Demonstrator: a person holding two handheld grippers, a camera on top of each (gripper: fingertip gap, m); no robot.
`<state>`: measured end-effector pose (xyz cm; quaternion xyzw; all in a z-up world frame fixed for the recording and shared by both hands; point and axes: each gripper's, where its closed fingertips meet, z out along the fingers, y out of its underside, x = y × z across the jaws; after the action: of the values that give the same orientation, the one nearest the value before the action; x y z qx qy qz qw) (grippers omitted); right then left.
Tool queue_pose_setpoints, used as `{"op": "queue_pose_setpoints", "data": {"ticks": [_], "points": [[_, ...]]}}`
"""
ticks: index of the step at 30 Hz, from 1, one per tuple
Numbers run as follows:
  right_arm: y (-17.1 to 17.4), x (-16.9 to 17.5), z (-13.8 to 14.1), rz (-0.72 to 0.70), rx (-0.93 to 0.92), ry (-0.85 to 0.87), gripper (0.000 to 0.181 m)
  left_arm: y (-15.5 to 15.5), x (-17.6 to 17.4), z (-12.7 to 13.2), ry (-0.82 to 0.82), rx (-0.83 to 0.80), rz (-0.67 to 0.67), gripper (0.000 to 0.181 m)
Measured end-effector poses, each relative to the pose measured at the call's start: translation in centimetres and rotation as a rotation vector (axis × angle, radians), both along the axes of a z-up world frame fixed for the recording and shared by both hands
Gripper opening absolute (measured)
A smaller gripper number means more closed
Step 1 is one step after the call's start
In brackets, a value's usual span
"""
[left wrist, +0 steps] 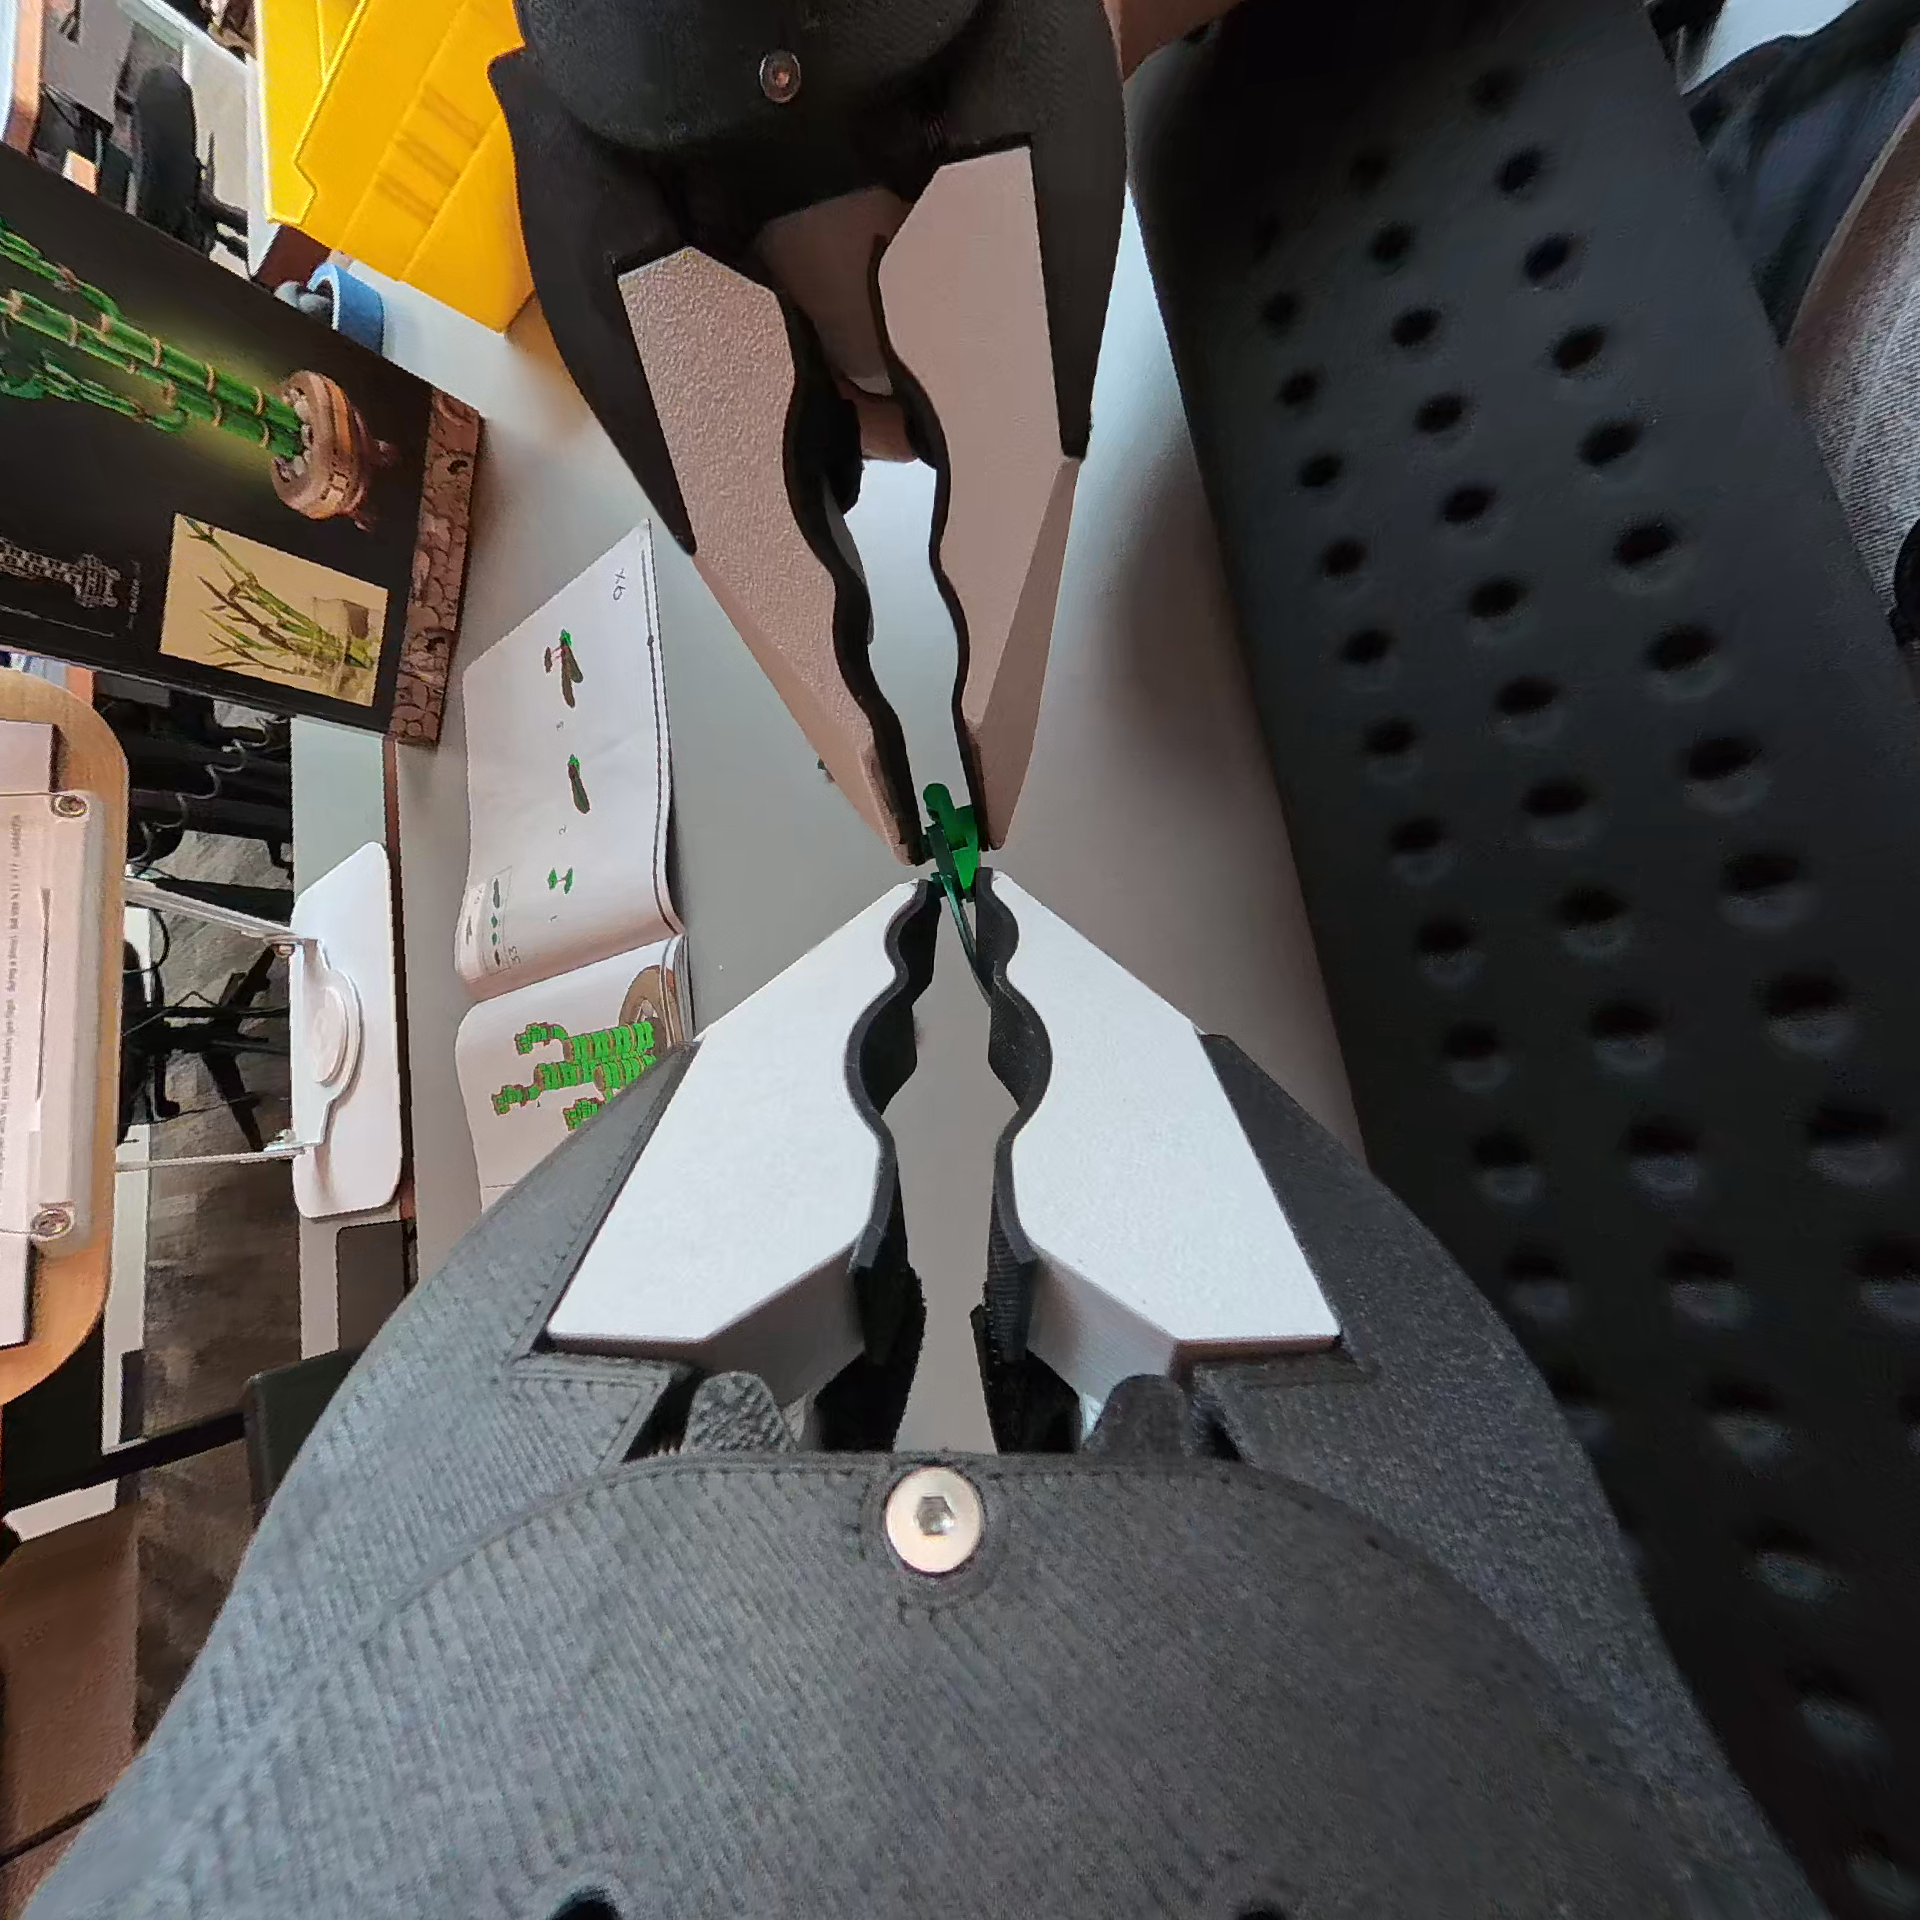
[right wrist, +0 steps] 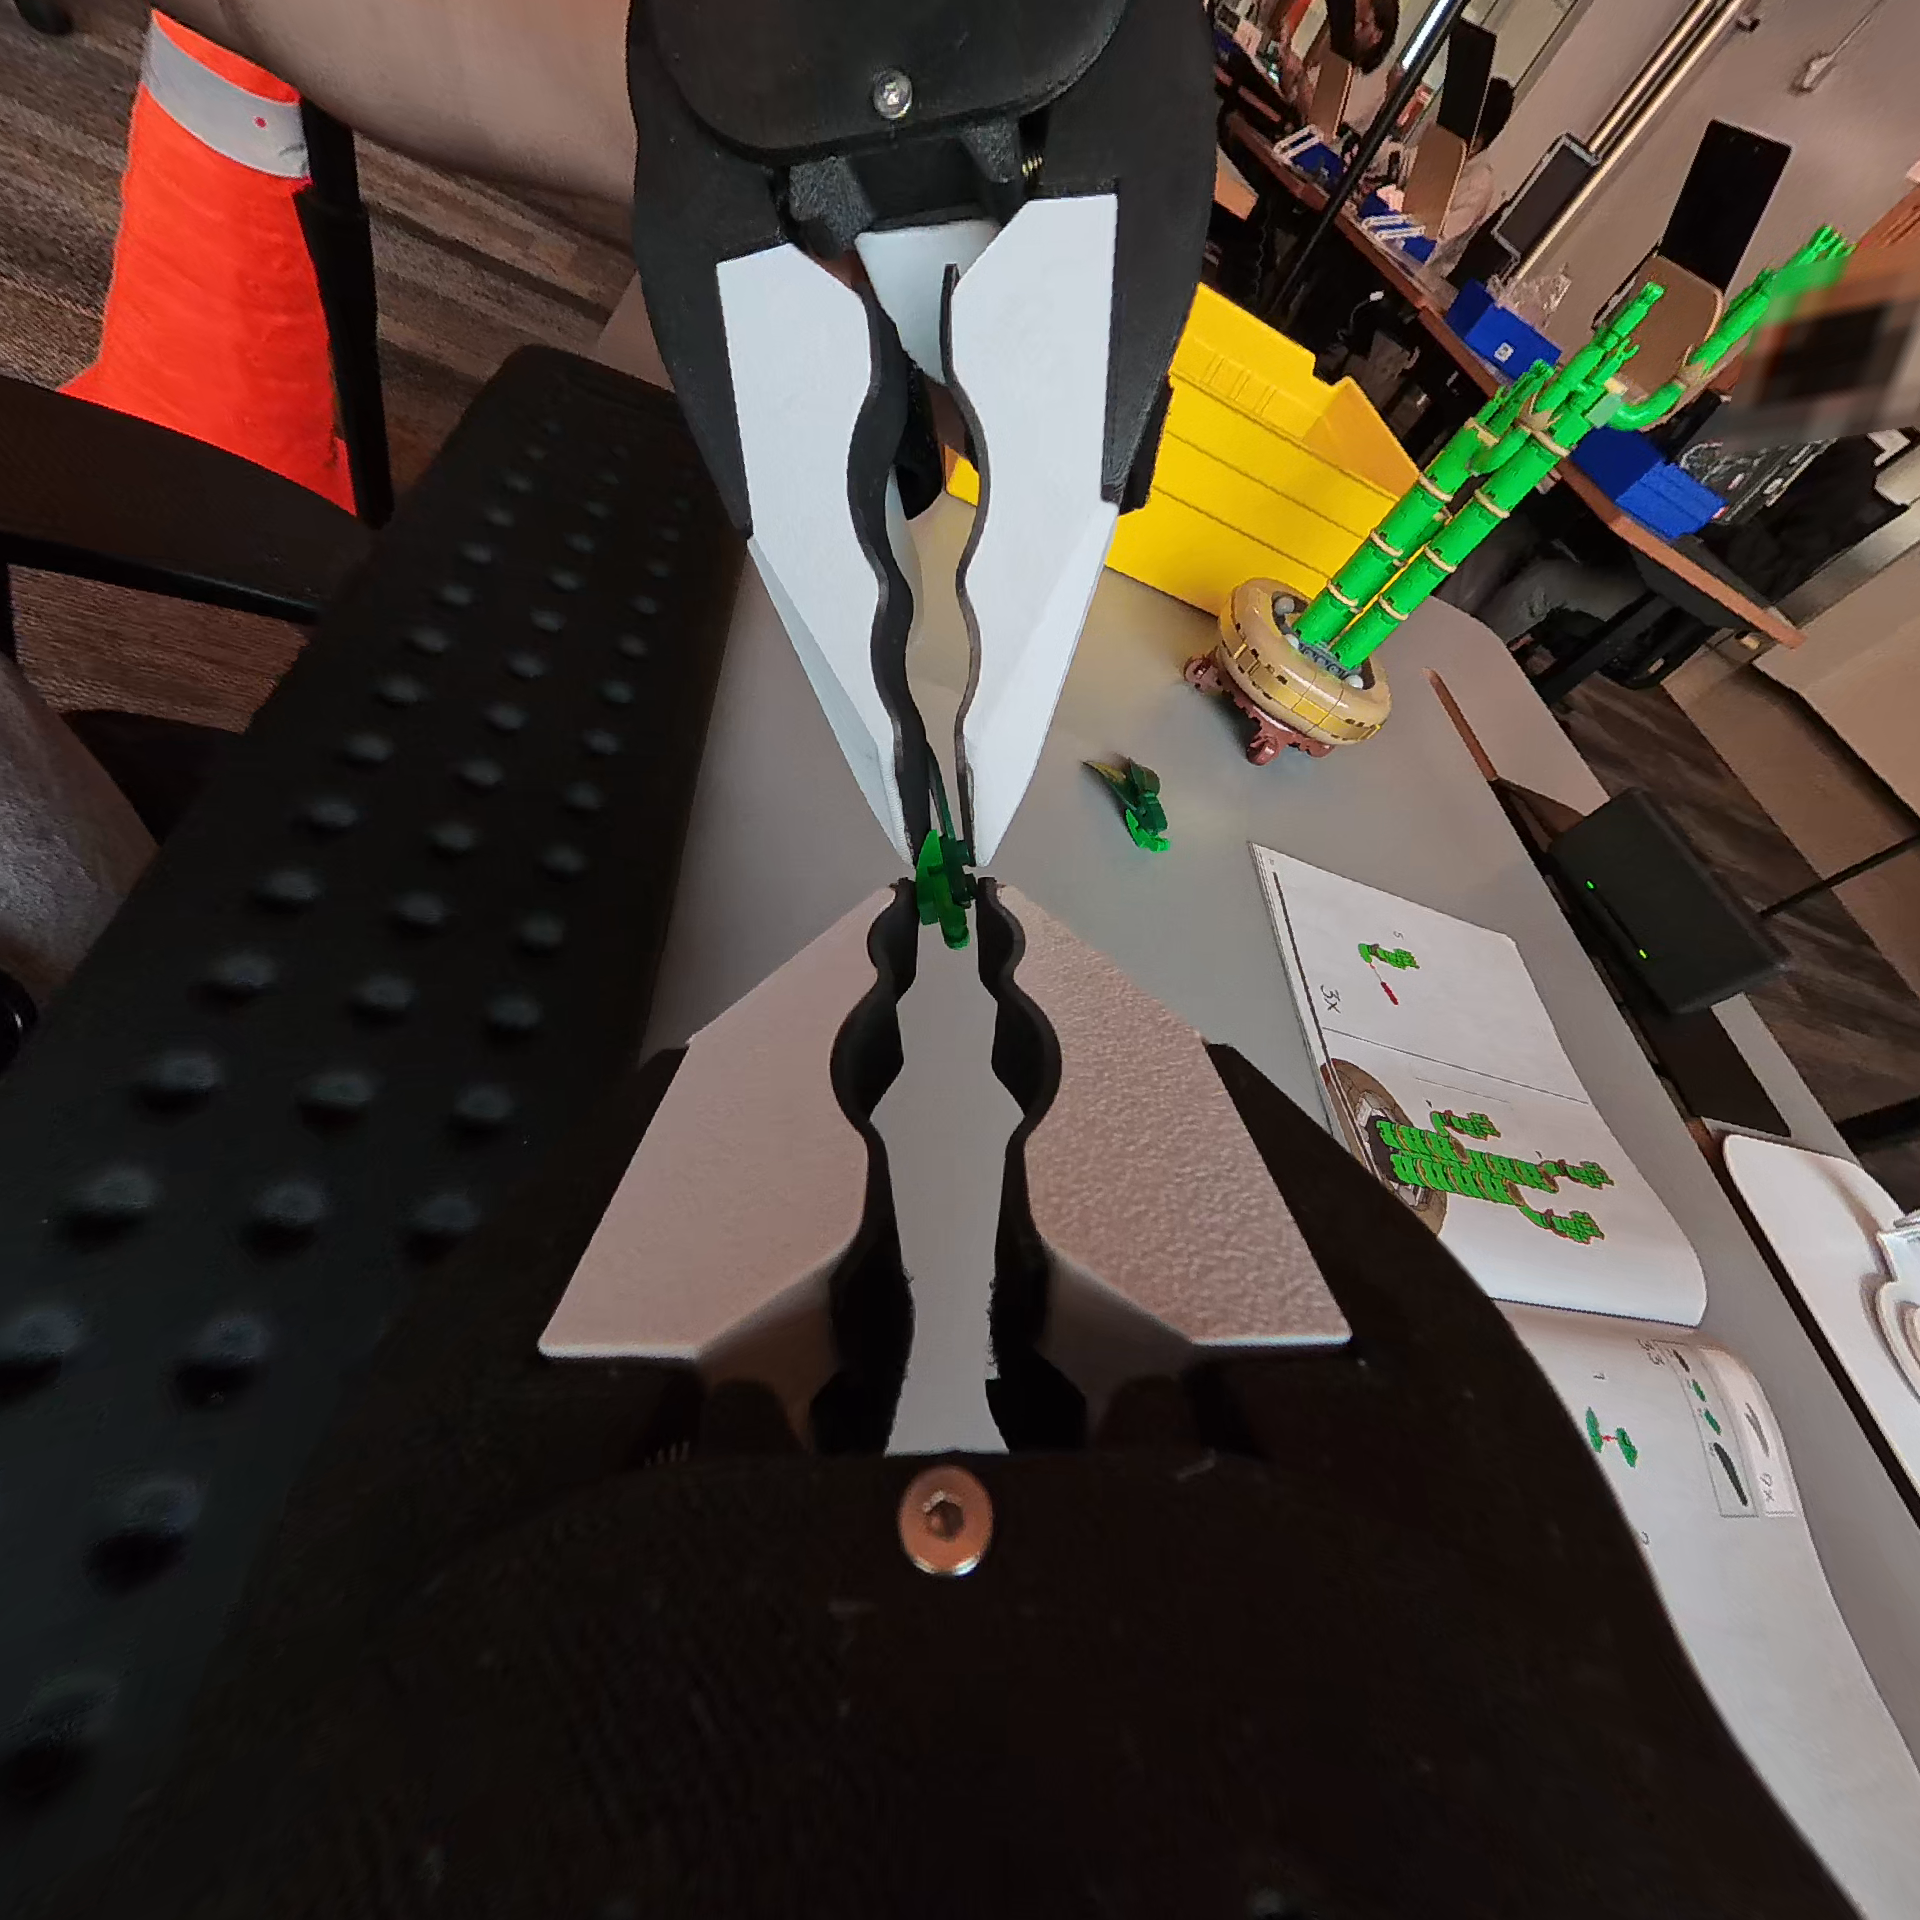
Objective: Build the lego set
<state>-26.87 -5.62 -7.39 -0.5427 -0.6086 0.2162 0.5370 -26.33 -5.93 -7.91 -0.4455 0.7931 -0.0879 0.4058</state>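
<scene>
The left gripper (left wrist: 948, 883) is closest, tips squeezed tight on a small green leaf piece (left wrist: 951, 836). The right gripper (right wrist: 945, 885) meets it tip to tip, pinching the same piece (right wrist: 943, 883). Far off to its right stands the bamboo model (right wrist: 1455, 530). Nearer lies the open booklet (right wrist: 1455, 1091), then some loose green leaves (right wrist: 1135, 800).

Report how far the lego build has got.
Done: the bamboo model stands in its round tan pot with several green stalks up. In hand: the left tongs and right tongs meet tip to tip, each shut on small green leaf pieces, apparently being joined. Left: that cluster and the loose green leaf cluster on the table aren't mounted yet; the open instruction booklet shows more leafy branches.
</scene>
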Motion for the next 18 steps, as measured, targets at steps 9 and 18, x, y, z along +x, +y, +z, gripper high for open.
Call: {"op": "queue_pose_setpoints", "data": {"ticks": [9,18], "points": [[0.5,0.1,0.2,-0.03,0.025,0.012,0.01,0.5,0.0,0.3,-0.041,-0.007,0.025,0.007],[1.6,0.9,1.8,-0.118,0.267,0.025,0.01,1.9,-0.6,4.3,-0.424,-0.976,0.124,0.049]]}}
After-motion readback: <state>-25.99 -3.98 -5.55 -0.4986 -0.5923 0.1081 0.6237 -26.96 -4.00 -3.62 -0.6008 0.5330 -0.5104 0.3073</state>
